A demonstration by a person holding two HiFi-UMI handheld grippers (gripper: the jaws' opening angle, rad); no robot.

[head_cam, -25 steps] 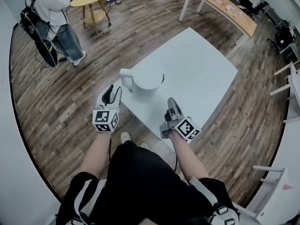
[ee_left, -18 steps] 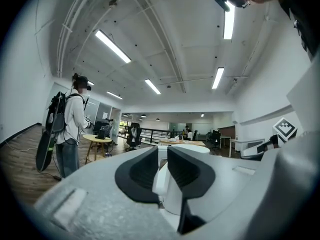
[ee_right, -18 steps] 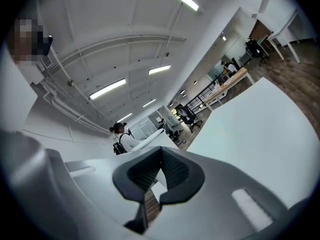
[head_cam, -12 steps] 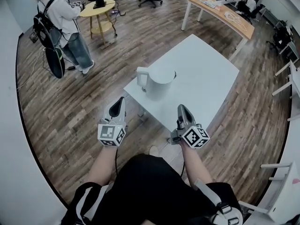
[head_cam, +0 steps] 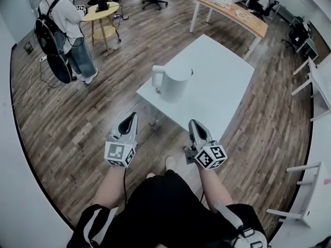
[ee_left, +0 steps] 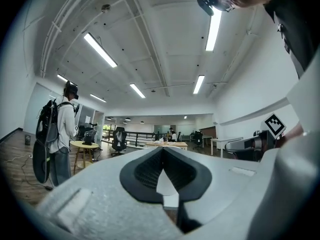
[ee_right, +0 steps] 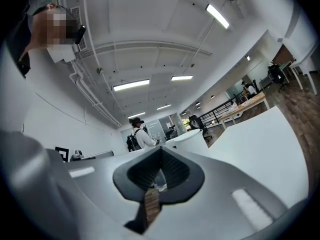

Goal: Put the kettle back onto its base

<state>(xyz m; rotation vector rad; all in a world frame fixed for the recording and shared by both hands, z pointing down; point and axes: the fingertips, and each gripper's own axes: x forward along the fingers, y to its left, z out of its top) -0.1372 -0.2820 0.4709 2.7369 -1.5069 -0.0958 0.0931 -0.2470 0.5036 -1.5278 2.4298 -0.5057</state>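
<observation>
The white kettle (head_cam: pixel 173 83) stands upright near the front corner of the white table (head_cam: pixel 222 81), with its handle (head_cam: pixel 158 77) turned to the left. Whether a base lies under it I cannot tell. My left gripper (head_cam: pixel 132 117) and right gripper (head_cam: pixel 192 123) hover side by side above the wood floor, short of the table's edge and apart from the kettle. Both are shut with nothing between the jaws. In the left gripper view the left gripper (ee_left: pixel 162 151) points level into the room. Past the right gripper (ee_right: pixel 161 151) I see the kettle (ee_right: pixel 192 136) and the table (ee_right: pixel 260 149).
A person with a backpack (head_cam: pixel 59 22) stands at the far left beside a round yellow table (head_cam: pixel 101 9). A long wooden desk (head_cam: pixel 232 9) and office chairs line the back. White furniture (head_cam: pixel 310 190) stands at the right. My own legs are below the grippers.
Both grippers have drawn back from the table's edge toward my body. The left jaws, open beside the kettle's handle a second ago, are now shut. The kettle has stayed on the table.
</observation>
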